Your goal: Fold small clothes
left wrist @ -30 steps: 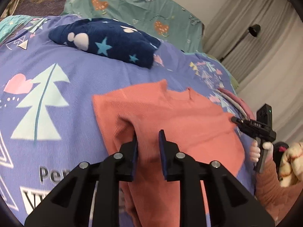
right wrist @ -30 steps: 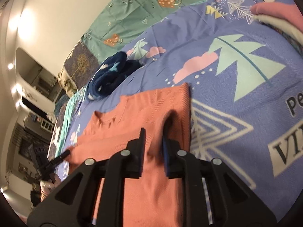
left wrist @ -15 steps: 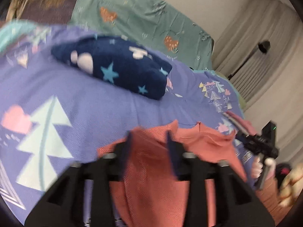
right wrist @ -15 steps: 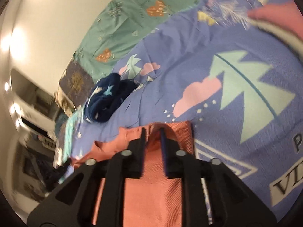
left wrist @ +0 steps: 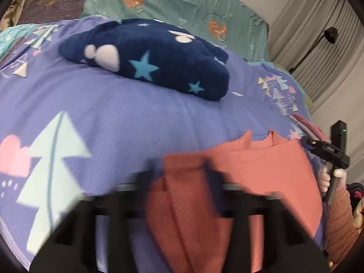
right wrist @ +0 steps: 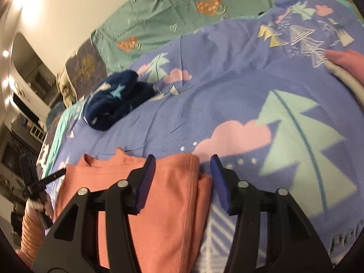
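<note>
Right, your right gripper [right wrist: 182,179] stands wide open astride the folded salmon sweater's [right wrist: 163,204] right edge; your left gripper [left wrist: 179,182] is blurred, jaws wide, fabric bunched between. The sweater runs straight ahead, collar farthest. Beyond, a navy star blanket [left wrist: 150,61] lies well clear on the purple bedspread [right wrist: 238,86].

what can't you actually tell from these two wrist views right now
- Left gripper, left wrist view: motion blur smears the fingers, so whether they grip the salmon-pink sweater is unclear.
- Sweater's lower part, both views: cut off by the bottom edge and hidden behind the gripper bodies.
- Printed lettering on the purple bedspread, right wrist view: cut off by the frame edge, unreadable.
- Pink and grey fabric, right wrist view: cropped at the right edge.
</note>
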Tool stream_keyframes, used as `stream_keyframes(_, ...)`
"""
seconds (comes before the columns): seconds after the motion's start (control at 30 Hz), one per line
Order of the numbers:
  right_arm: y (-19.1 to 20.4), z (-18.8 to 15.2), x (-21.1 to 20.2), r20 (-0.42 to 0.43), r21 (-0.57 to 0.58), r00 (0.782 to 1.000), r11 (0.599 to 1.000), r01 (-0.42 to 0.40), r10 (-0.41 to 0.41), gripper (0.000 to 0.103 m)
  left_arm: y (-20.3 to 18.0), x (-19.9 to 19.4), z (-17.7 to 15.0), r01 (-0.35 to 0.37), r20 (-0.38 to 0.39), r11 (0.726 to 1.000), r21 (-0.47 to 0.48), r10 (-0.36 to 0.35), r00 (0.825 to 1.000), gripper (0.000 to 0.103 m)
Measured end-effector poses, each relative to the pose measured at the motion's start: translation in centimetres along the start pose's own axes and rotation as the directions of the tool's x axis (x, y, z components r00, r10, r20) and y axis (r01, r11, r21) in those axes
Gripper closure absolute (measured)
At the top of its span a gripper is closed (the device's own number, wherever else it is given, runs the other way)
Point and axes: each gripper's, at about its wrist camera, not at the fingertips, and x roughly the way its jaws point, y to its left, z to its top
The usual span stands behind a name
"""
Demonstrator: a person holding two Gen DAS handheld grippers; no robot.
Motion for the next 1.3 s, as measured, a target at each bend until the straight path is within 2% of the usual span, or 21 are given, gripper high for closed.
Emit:
stream_keyframes(0.03, 0.0, 0.0, 0.3, -0.009, -0.002, 1.000, 1.000, -0.002, 0.002, 0.068, -0.1, -0.2, 0.2, 0.012, 0.014, 1.000, -0.005, -0.012, 1.000, 0.099)
stream_keyframes(0.07, 0.2, 0.1, 0.5, -0.017, -0.007, 1.000, 1.000, -0.009, 0.009, 0.100, -0.4, -0.7, 0.2, 0.018, 0.038, 1.000, 0.000, -0.018, 0.999, 0.099)
stream_keyframes(0.1, 0.3, 0.1, 0.2, -0.005, 0.001, 1.000, 1.000, -0.017, 0.017, 0.098, -0.7, -1.5, 0.1, 0.023, 0.070, 1.000, 0.013, -0.024, 0.997, 0.099)
stream_keyframes(0.17, 0.8, 0.1, -1.8, 0.073, 0.007, 0.995, 0.997, -0.071, 0.070, 0.098, -1.4, -3.7, 0.1, 0.023, 0.137, 0.999, 0.042, -0.029, 0.990, 0.099)
stream_keyframes(0.23, 1.6, 0.6, -3.6, 0.136, -0.007, 0.986, 0.995, -0.100, 0.100, 0.098, -1.6, -5.2, 0.3, 0.030, 0.169, 0.998, 0.055, -0.039, 0.985, 0.099)
stream_keyframes(0.3, 2.2, 1.3, -4.0, 0.166, -0.030, 0.982, 0.996, -0.086, 0.090, 0.098, -1.8, -5.5, 0.8, -0.028, 0.188, 0.997, 0.078, 0.013, 0.982, 0.099)
stream_keyframes(0.37, 2.2, 2.0, -2.7, 0.150, -0.026, 0.986, 0.997, -0.071, 0.074, 0.098, -1.3, -4.2, 1.1, -0.066, 0.166, 0.995, 0.074, 0.053, 0.985, 0.098)
stream_keyframes(0.4, 1.7, 2.1, -1.1, 0.105, -0.006, 0.993, 0.999, -0.050, 0.050, 0.096, -0.9, -3.3, 1.1, -0.078, 0.144, 0.995, 0.065, 0.068, 0.987, 0.097)
stream_keyframes(0.47, 0.7, 1.5, 1.1, 0.026, 0.032, 0.999, 0.999, 0.032, -0.033, 0.086, -0.1, -1.5, 0.8, -0.105, 0.090, 0.994, 0.041, 0.101, 0.991, 0.088)
stream_keyframes(0.5, 0.2, 0.7, 1.5, 0.001, 0.048, 0.998, 0.997, 0.059, -0.059, 0.086, 0.2, -1.3, 0.5, -0.110, 0.074, 0.993, 0.029, 0.108, 0.991, 0.084)
stream_keyframes(0.6, -0.7, -1.1, -0.3, 0.019, 0.057, 0.999, 0.998, 0.038, -0.039, 0.086, -0.6, -2.8, -0.7, -0.128, 0.092, 0.991, 0.046, 0.124, 0.988, 0.071)
stream_keyframes(0.7, -1.8, -3.0, -3.6, 0.044, 0.046, 0.998, 0.998, 0.037, -0.039, 0.082, -4.2, -4.8, -1.9, -0.148, 0.112, 0.980, 0.136, 0.133, 0.985, 0.065)
stream_keyframes(0.77, -2.8, -4.4, -5.4, 0.034, 0.042, 0.998, 0.998, 0.043, -0.045, 0.081, -8.4, -5.4, -3.0, -0.096, 0.096, 0.975, 0.201, 0.078, 0.992, 0.063)
stream_keyframes(0.83, -3.6, -5.6, -6.1, 0.015, 0.041, 0.999, 0.998, 0.040, -0.040, 0.081, -11.9, -5.0, -4.2, -0.048, 0.057, 0.968, 0.247, 0.035, 0.998, 0.060)
stream_keyframes(0.9, -4.2, -6.9, -6.6, 0.009, 0.049, 1.000, 0.999, 0.017, -0.017, 0.081, -17.0, -3.8, -6.4, 0.038, -0.006, 0.961, 0.276, -0.038, 0.999, 0.058)
stream_keyframes(1.0, -4.9, -7.9, -7.2, 0.023, 0.079, 0.999, 0.997, -0.024, 0.023, 0.082, -23.4, -1.3, -9.8, 0.123, -0.123, 0.942, 0.313, -0.088, 0.989, 0.056)
stream_keyframes(1.17, -5.6, -9.6, -8.3, 0.028, 0.069, 0.998, 0.996, -0.056, 0.054, 0.083, -31.4, 2.1, -14.2, 0.100, -0.204, 0.905, 0.412, -0.016, 0.979, 0.051)
stream_keyframes(1.23, -5.8, -10.5, -8.3, 0.044, 0.040, 0.997, 0.997, -0.061, 0.059, 0.083, -34.2, 3.4, -15.6, 0.099, -0.235, 0.889, 0.446, 0.010, 0.972, 0.045)
stream_keyframes(1.3, -6.1, -11.2, -8.3, 0.067, 0.031, 0.995, 0.997, -0.075, 0.073, 0.083, -35.8, 4.4, -16.5, 0.066, -0.225, 0.873, 0.483, 0.051, 0.973, 0.044)
